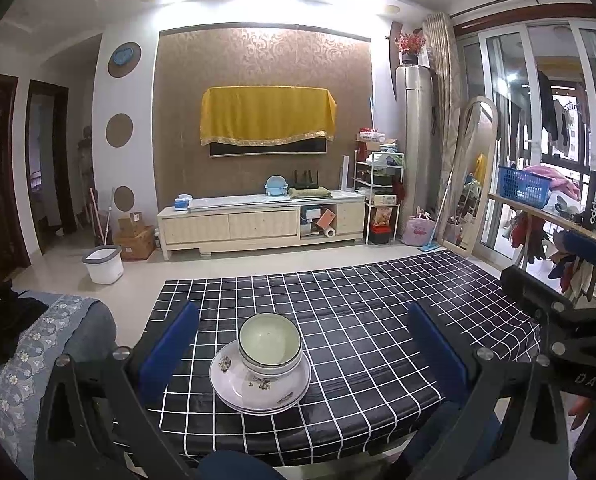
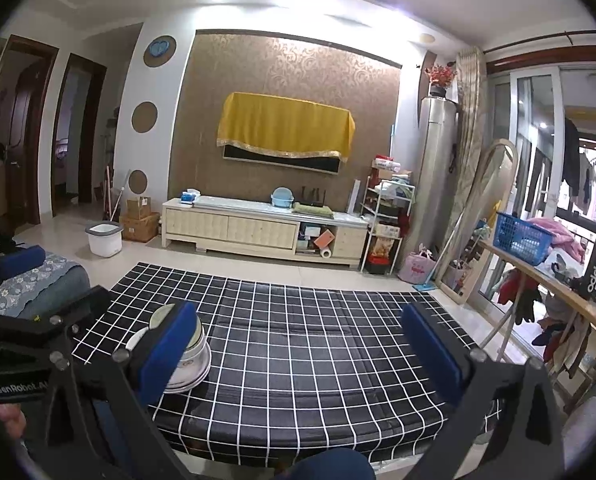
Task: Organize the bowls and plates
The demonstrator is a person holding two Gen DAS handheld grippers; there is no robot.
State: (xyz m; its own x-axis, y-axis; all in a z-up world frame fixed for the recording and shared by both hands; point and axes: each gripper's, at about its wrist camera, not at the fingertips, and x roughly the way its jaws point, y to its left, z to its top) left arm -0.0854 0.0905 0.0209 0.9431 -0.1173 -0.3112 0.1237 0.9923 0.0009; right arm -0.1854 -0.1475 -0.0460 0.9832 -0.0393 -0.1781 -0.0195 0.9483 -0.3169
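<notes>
**Stacked crockery on the checked table**

A black-and-white checked tablecloth [image 1: 358, 320] covers the table, before a TV cabinet [image 1: 261, 220]. On it, two nested bowls [image 1: 269, 342] sit on two stacked plates [image 1: 259, 384]. Left gripper [image 1: 304, 344] and right gripper [image 2: 302, 344] both gape wide, holding nothing.

Stacked pale-green bowls [image 1: 269, 342] upright on stacked floral plates [image 1: 259, 380]

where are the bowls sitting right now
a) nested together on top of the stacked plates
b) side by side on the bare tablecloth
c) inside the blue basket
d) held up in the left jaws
a: in the left wrist view the bowls sit nested one inside another on the stacked plates, which rest on the checked tablecloth; both sets of jaws stand wide open and hold nothing.
</notes>
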